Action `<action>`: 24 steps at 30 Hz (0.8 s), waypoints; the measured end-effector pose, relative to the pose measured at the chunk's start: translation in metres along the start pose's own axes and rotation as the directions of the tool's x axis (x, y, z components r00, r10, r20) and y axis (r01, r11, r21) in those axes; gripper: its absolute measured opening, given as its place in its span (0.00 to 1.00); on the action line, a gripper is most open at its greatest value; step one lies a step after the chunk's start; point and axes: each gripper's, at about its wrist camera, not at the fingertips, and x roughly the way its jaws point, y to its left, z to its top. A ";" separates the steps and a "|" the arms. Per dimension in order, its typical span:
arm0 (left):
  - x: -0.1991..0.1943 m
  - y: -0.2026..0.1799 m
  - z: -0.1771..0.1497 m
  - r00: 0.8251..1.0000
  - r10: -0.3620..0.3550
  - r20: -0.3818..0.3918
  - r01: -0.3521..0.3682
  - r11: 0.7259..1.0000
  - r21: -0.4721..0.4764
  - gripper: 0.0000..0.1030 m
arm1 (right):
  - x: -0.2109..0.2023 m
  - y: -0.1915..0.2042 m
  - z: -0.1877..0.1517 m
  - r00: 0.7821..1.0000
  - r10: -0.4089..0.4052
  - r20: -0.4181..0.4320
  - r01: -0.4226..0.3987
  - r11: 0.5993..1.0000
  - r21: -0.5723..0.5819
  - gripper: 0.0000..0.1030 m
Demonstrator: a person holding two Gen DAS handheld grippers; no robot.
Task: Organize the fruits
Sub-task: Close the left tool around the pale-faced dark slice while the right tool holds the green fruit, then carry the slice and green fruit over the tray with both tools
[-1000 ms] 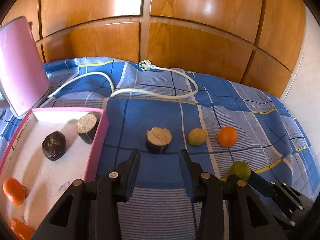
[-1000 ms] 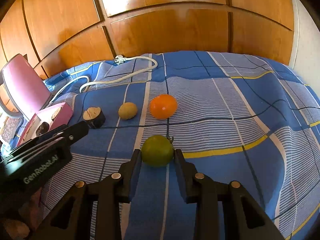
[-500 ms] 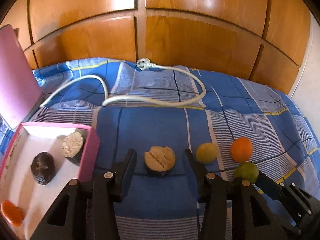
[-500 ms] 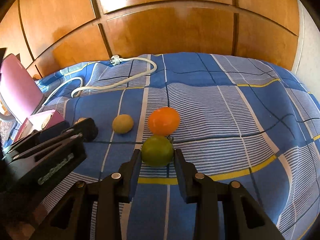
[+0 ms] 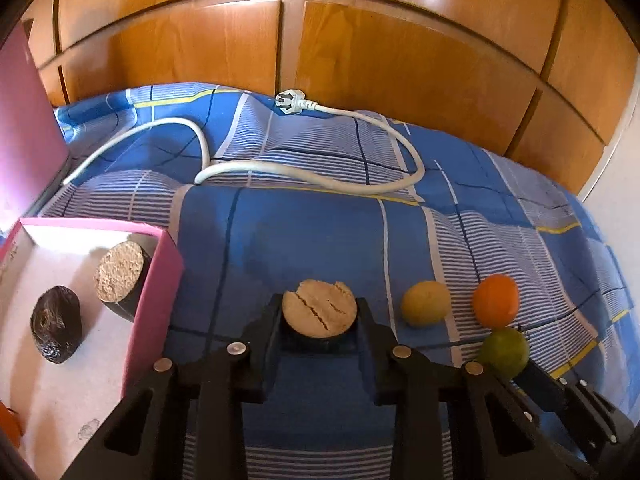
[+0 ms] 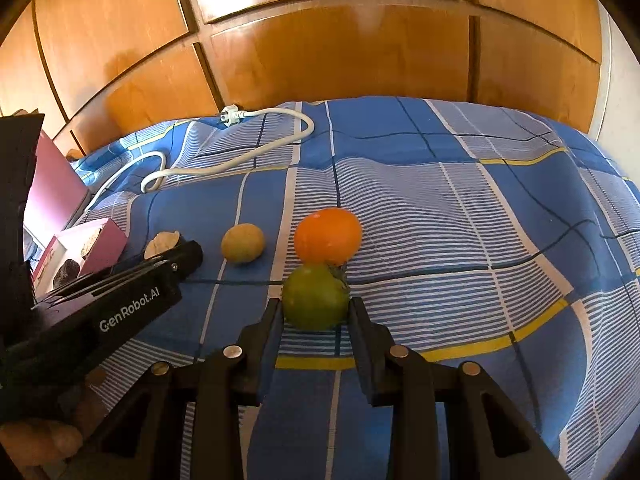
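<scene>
The cut dark fruit (image 5: 319, 315), lying on the bedspread right of the pink box (image 5: 154, 300), is being pinched by the left gripper (image 5: 319, 322), jaws just closing; the right gripper (image 6: 316, 316) is clamping the green fruit (image 6: 315, 297). Lifting straight before swinging boxward seems wisest.

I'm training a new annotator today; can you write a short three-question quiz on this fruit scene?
1. True or false: the left gripper has its fingers against the cut fruit.
2. Which fruit sits between the right gripper's fingers?
A. the orange
B. the green fruit
C. the yellow fruit
3. Fill in: the white cable lies on the blue ____, beyond the fruits.

Key:
1. True; the fingers have just been closing on it.
2. B; the fingers press its sides, and the orange touches it from behind.
3. Bedspread.
</scene>
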 end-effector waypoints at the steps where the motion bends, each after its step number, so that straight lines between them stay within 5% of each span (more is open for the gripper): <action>1: 0.000 -0.001 0.000 1.000 0.005 0.000 -0.005 1.000 0.004 0.32 | 0.000 0.000 0.000 1.000 0.001 0.000 -0.001 1.000 0.001 0.33; 6: -0.008 -0.003 -0.007 0.999 0.053 0.007 -0.054 0.998 0.038 0.31 | -0.001 -0.003 -0.001 1.000 0.020 0.007 -0.020 1.000 0.016 0.33; 16: -0.061 0.004 -0.070 1.000 0.010 0.024 -0.010 1.000 -0.022 0.32 | -0.001 -0.008 -0.001 0.999 0.050 0.010 -0.050 0.998 0.041 0.33; 24: -0.061 0.006 -0.077 0.999 0.003 0.050 0.000 0.999 -0.049 0.32 | -0.002 -0.008 -0.001 0.999 0.054 0.010 -0.054 0.998 0.043 0.33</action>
